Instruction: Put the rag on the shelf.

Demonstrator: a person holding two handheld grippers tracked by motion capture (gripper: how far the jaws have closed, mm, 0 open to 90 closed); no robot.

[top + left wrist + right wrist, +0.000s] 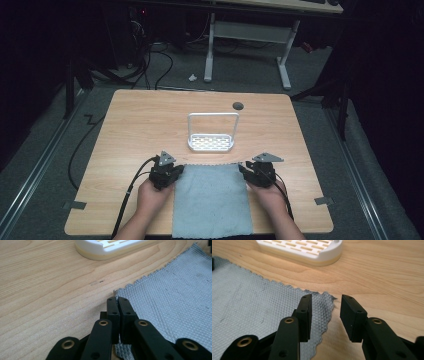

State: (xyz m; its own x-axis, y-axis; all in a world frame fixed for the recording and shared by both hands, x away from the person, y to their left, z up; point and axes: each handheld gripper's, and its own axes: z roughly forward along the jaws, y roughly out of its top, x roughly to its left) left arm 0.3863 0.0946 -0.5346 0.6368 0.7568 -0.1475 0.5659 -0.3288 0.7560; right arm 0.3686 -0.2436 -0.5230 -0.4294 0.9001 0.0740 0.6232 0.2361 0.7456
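Our left gripper (117, 301) is clamped shut on the far left corner of the grey cloth (212, 197), while our right gripper (324, 307) stands open astride the far right corner, its pads not pressing. The cloth lies flat between them, long axis running from 12 to 6 o'clock and overhanging the near edge. At 12 o'clock on the wooden desk (130, 125) sits the white rack (211, 142); around it, a dark room.

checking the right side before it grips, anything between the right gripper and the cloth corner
Nothing visible. The right gripper stands open astride the grey cloth's far corner, with only bare table around it.
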